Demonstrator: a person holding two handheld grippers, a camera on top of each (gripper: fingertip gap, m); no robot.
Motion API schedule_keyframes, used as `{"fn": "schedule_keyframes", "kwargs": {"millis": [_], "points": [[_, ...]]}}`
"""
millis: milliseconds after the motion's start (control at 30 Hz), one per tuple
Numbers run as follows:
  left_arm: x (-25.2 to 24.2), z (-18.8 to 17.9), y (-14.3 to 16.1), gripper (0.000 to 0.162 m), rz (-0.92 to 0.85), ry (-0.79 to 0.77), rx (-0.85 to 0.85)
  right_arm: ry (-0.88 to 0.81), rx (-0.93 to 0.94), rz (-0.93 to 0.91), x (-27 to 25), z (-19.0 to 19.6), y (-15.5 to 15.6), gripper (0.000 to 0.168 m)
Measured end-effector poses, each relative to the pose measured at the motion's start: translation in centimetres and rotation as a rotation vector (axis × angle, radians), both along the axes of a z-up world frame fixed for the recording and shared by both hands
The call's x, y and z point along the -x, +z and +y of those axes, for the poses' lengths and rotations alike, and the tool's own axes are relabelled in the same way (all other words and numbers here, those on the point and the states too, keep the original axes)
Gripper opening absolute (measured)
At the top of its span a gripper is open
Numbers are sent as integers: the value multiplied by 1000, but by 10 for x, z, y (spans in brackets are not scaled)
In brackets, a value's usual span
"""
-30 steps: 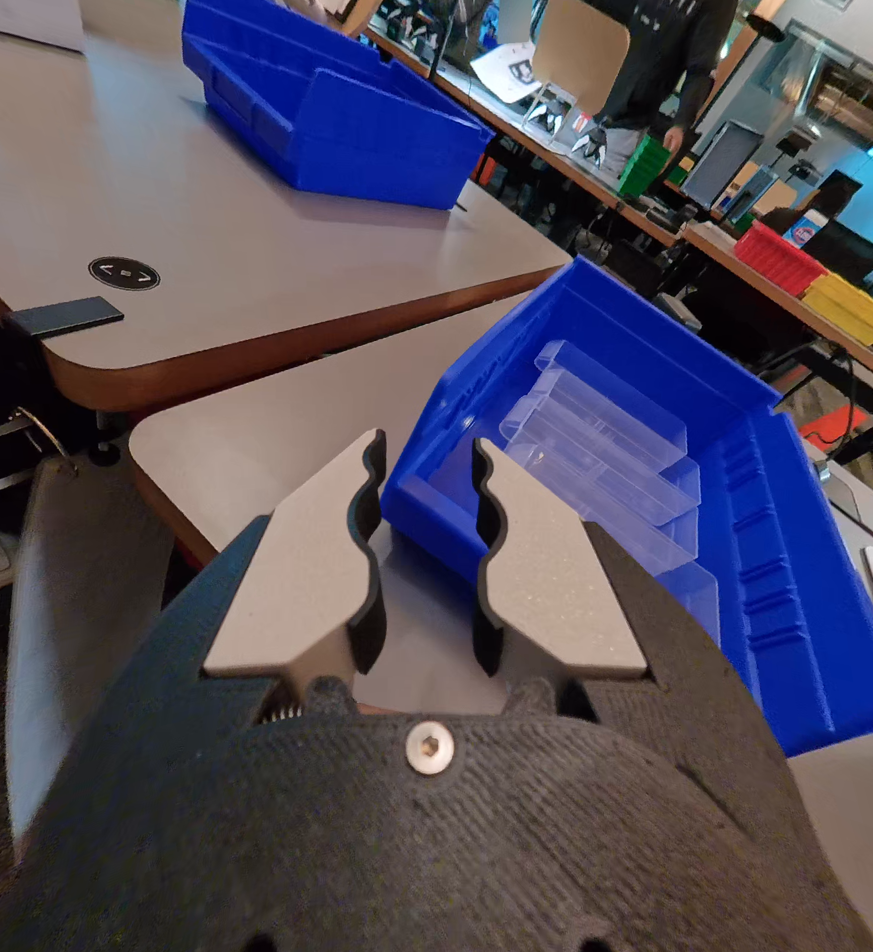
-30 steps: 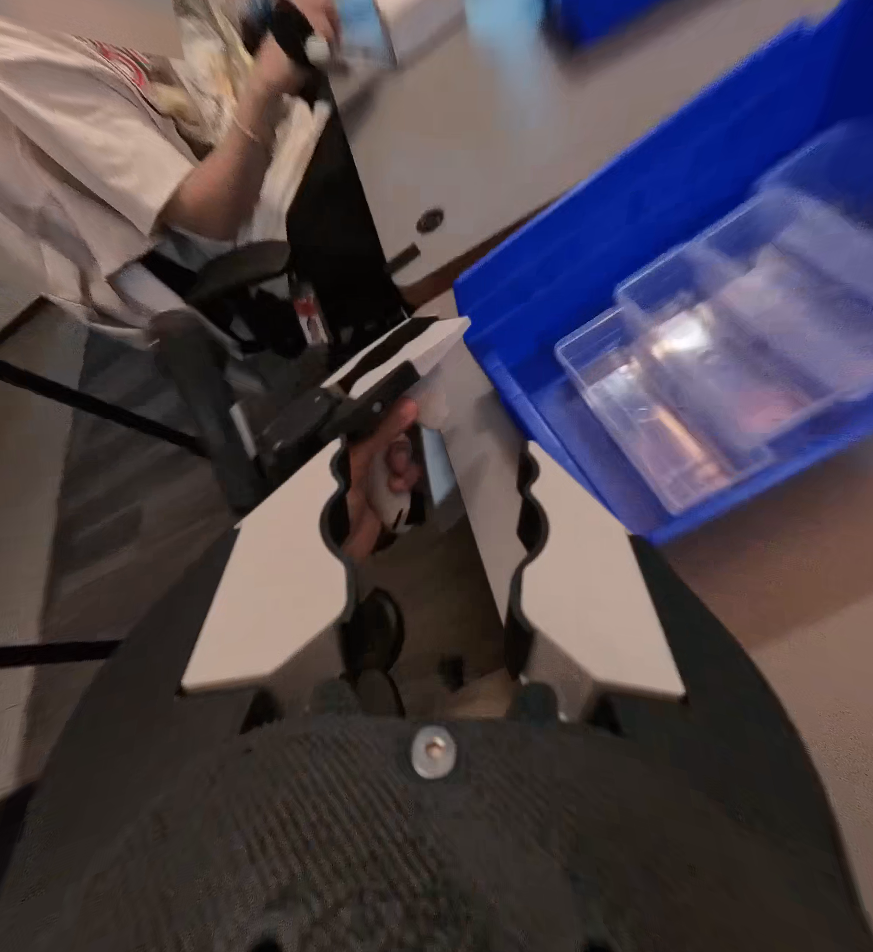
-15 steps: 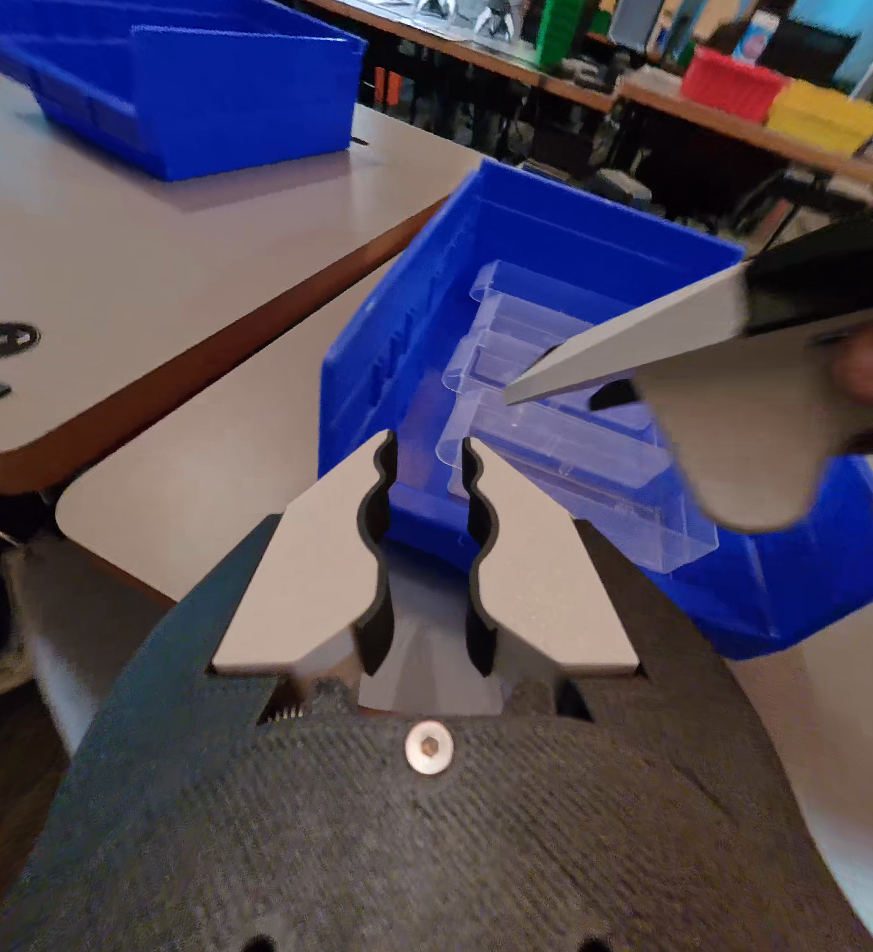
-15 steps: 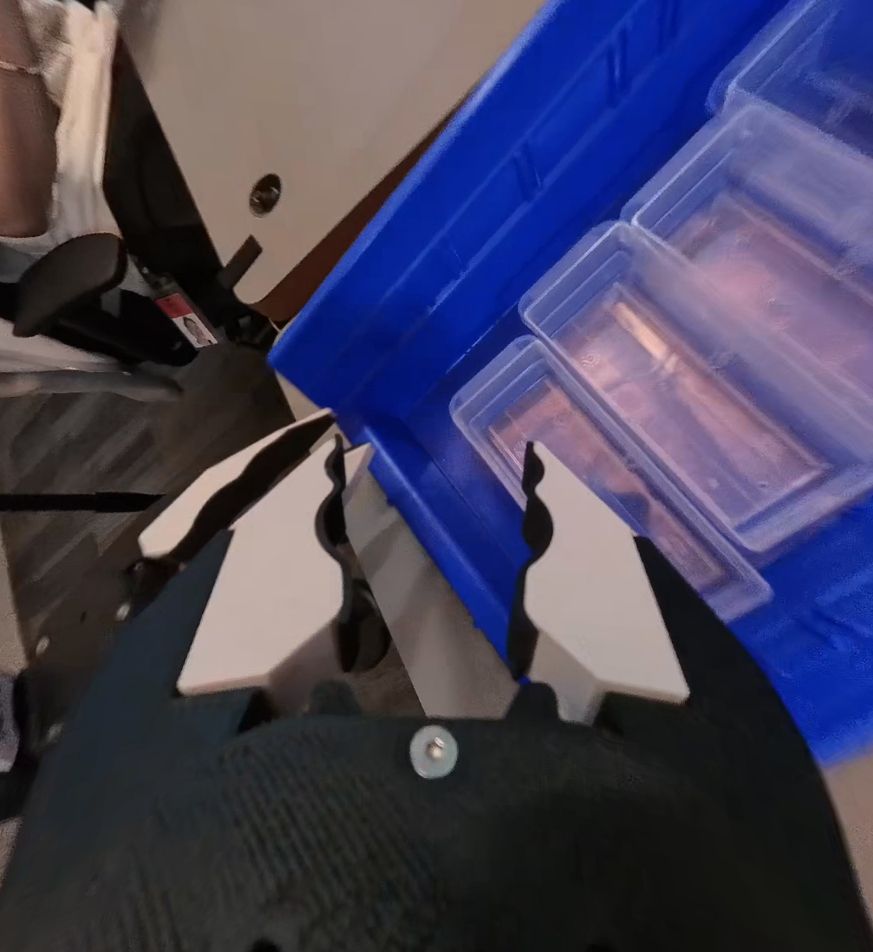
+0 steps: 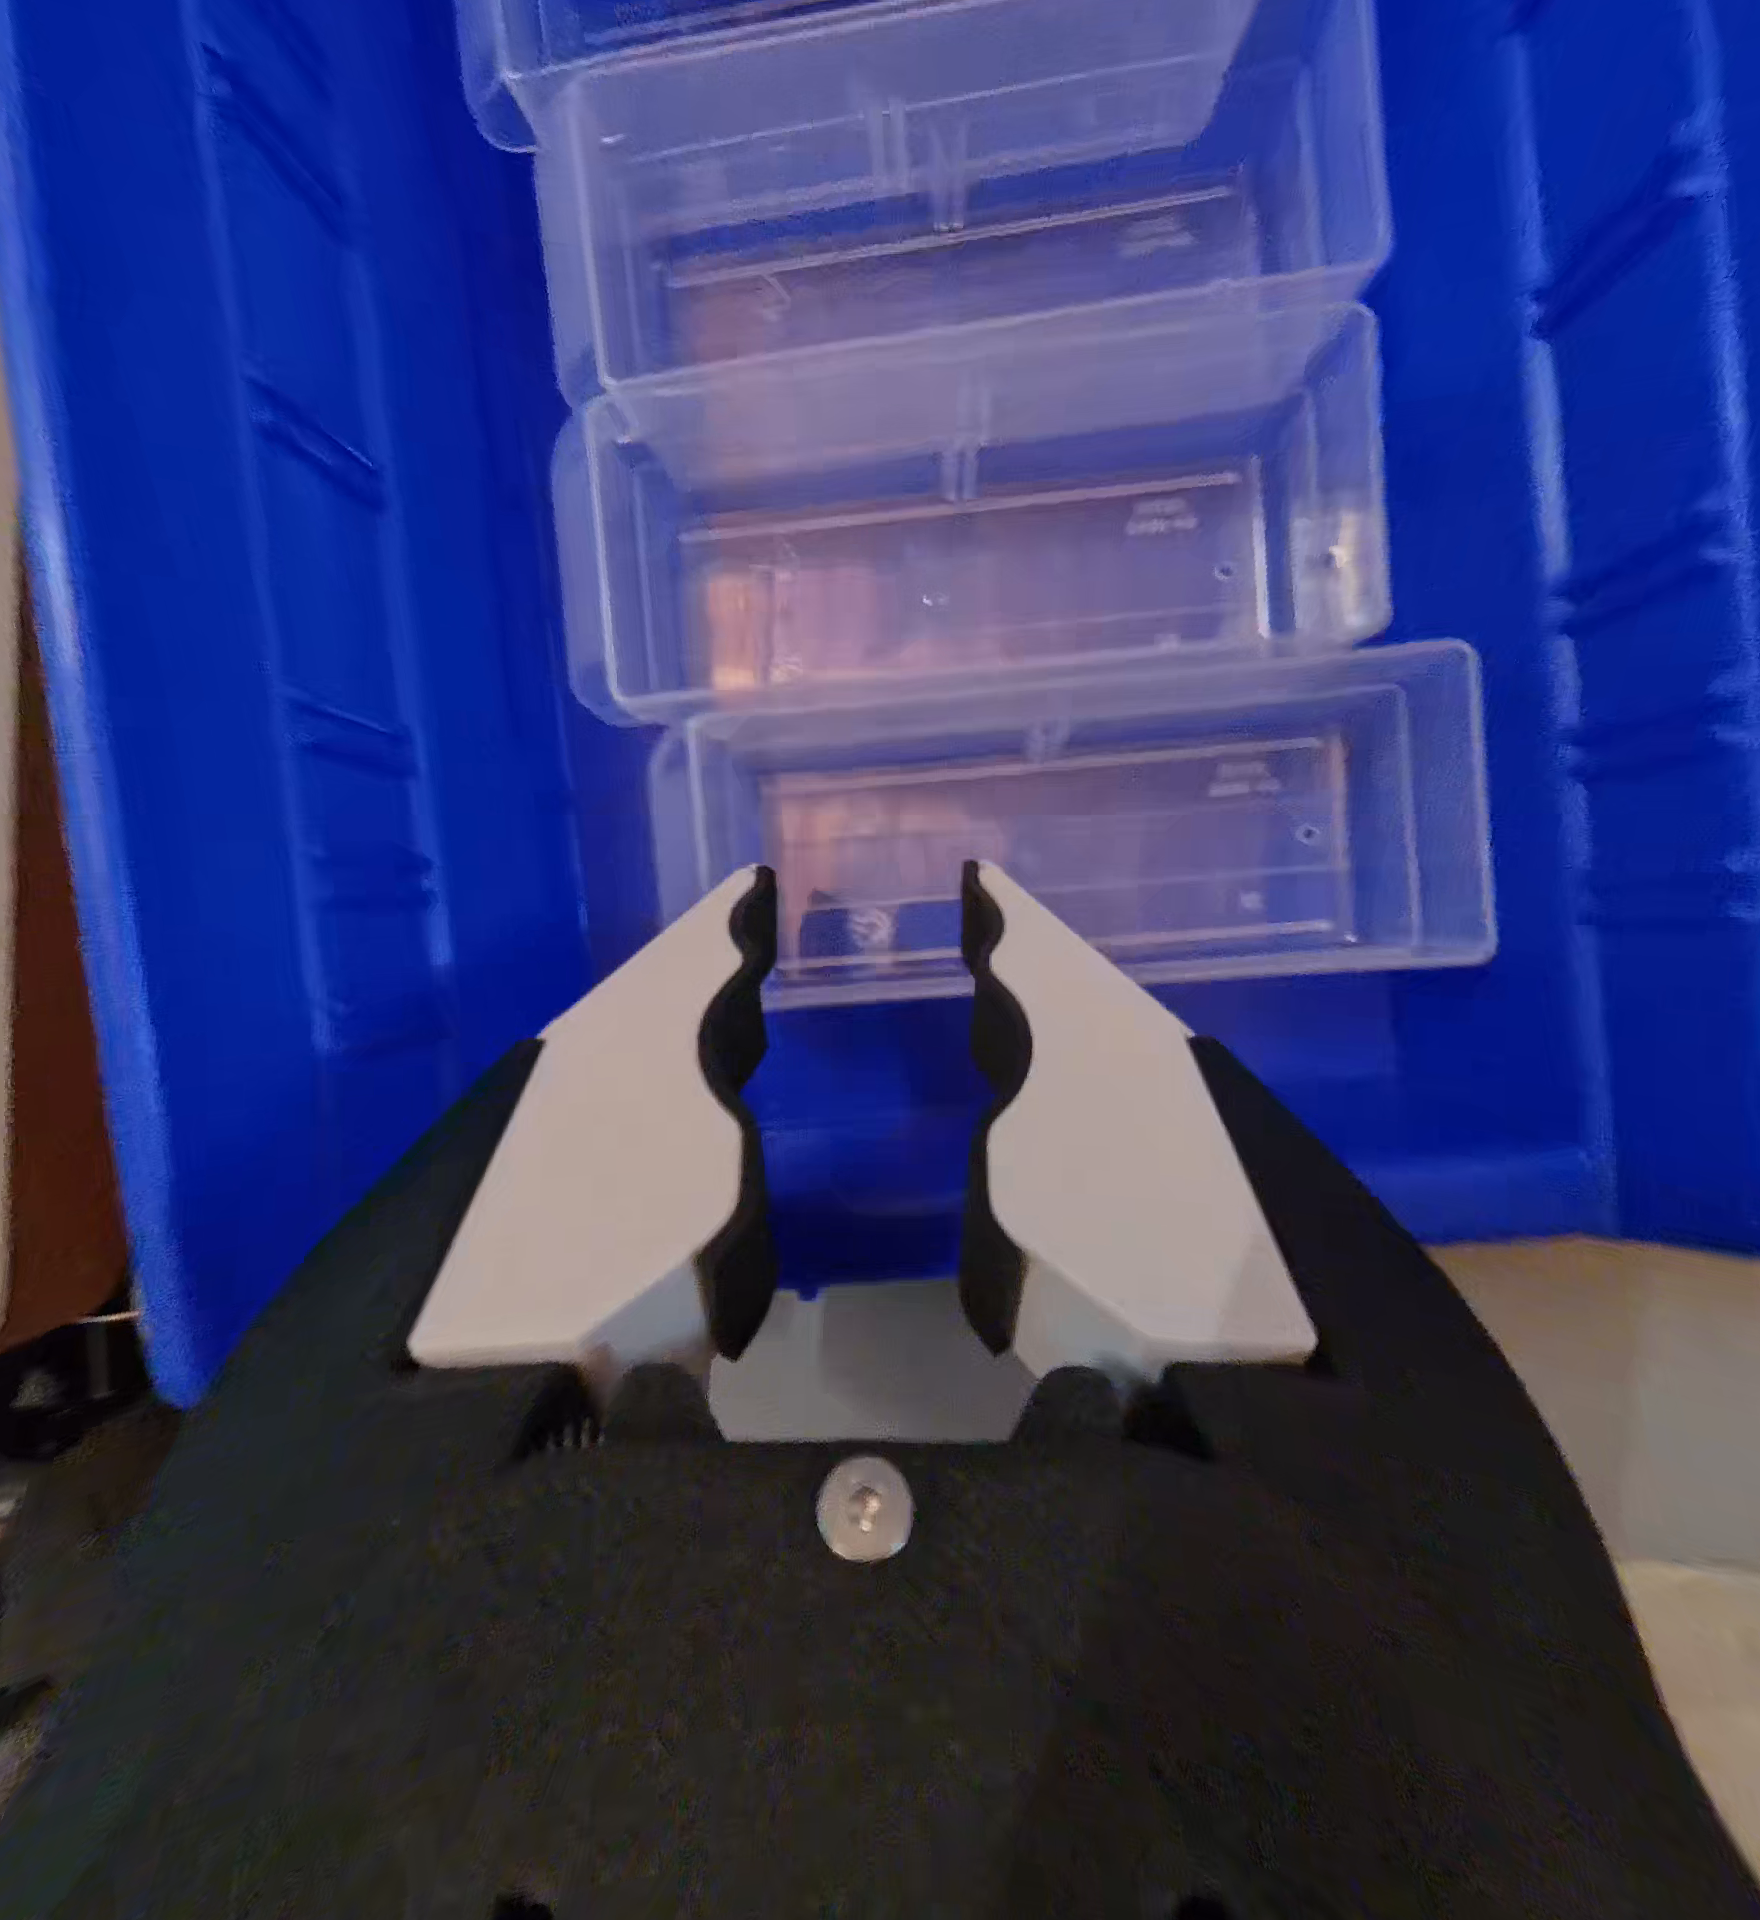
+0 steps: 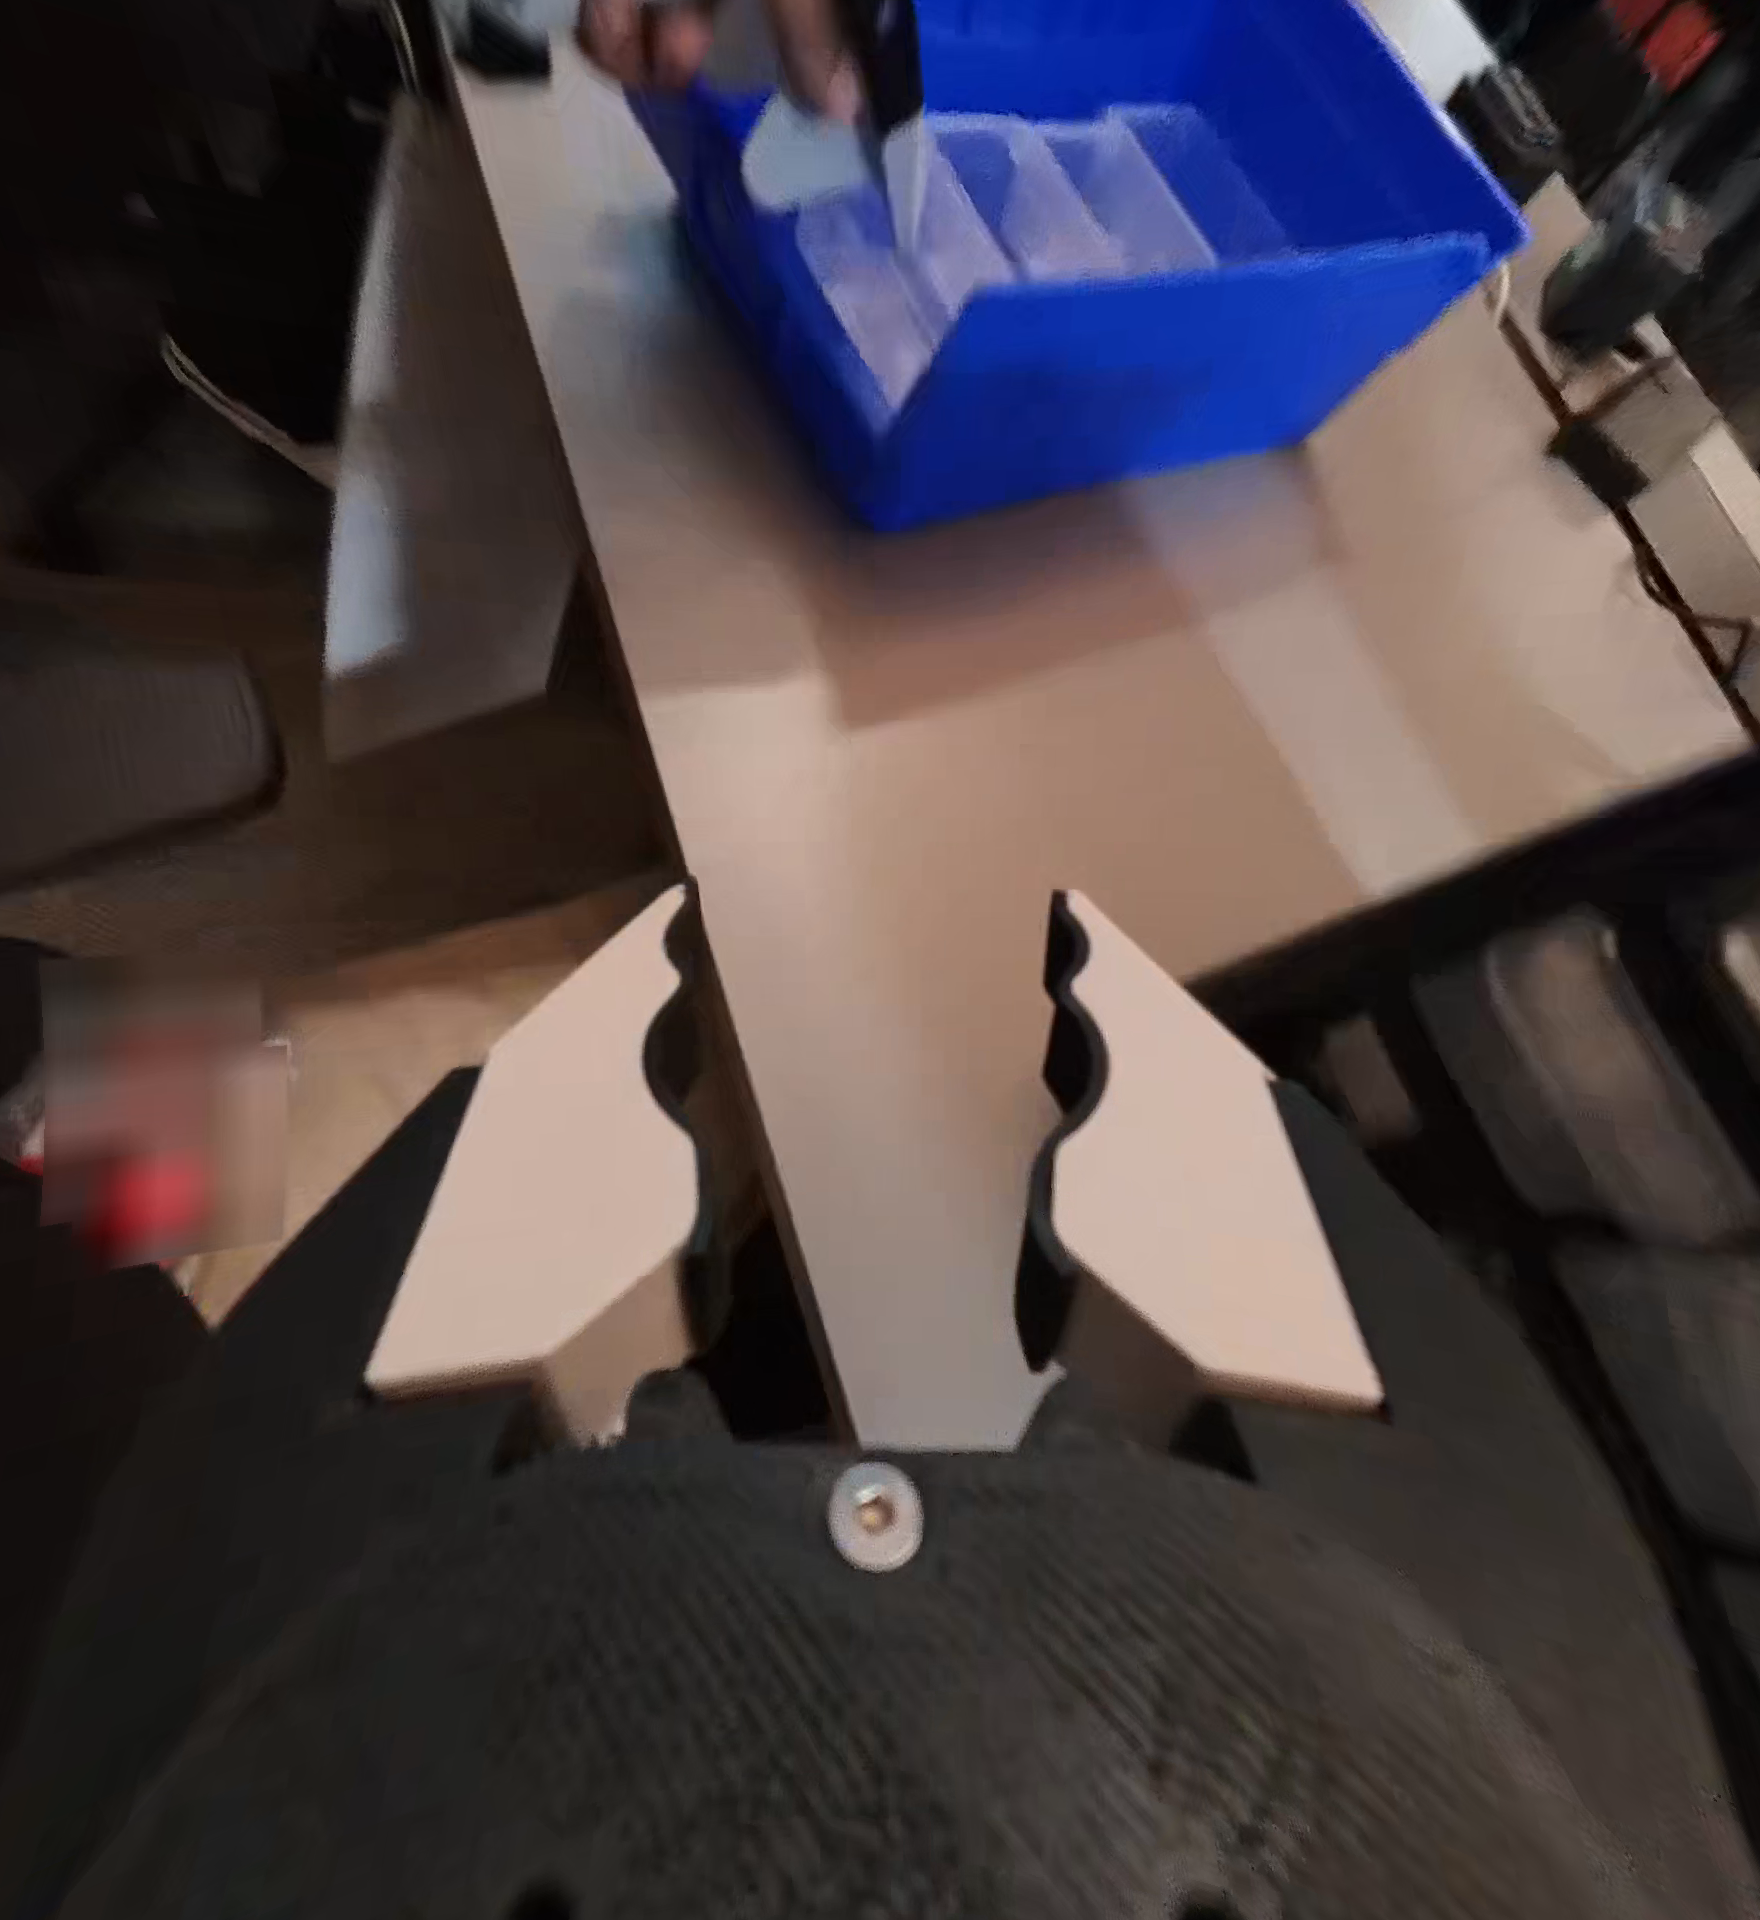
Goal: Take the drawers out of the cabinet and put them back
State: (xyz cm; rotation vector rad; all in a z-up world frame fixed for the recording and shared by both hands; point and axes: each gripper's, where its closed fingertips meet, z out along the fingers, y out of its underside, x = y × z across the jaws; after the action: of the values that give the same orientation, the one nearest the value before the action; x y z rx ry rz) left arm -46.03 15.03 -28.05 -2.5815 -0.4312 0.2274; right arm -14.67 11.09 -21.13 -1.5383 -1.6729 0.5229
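Note:
A blue bin (image 5: 263, 665) holds several clear plastic drawers in an overlapping row. My left gripper (image 5: 865, 883) is open and empty, with its tips over the front wall of the nearest drawer (image 5: 1115, 831). My right gripper (image 6: 871, 904) is open and empty above the near edge of the table, far from the bin (image 6: 1115, 395). In the right wrist view a hand holds the left gripper (image 6: 855, 197) down inside the bin over the drawers (image 6: 1011, 208). A dark cabinet (image 6: 1582, 1091) with translucent drawer fronts shows blurred at the right.
The beige table (image 6: 959, 727) runs from my right gripper to the bin. Its left edge drops to a dark chair (image 6: 76, 727) and the floor. Cables and dark gear (image 6: 1686, 260) lie past the table's far right side. The dark cabinet (image 6: 1582, 1091) lies some 9 cm from my right tips, 35 cm from my left tips.
My left gripper moved forward and tipped down over the bin, its jaws a little wider. My right gripper drew back from the bin to the near table edge.

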Motion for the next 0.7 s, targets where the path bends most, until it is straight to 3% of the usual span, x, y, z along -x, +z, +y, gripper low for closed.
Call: {"fn": "schedule_keyframes", "kwargs": {"millis": [233,333,467,633,700], "points": [[23,-4,-18,27,39,52,189,-138,21,32,-81,17,-13,62],[20,-6,-25,16,13,73,216,-170,21,56,-100,21,-14,61],[22,-9,-18,16,66,54,254,-201,42,67,-114,26,-20,61],[21,-10,16,24,111,15,206,-218,67,96,-122,28,-23,59],[31,-13,23,38,129,41,207,-217,75,103,-122,27,-25,58]]}}
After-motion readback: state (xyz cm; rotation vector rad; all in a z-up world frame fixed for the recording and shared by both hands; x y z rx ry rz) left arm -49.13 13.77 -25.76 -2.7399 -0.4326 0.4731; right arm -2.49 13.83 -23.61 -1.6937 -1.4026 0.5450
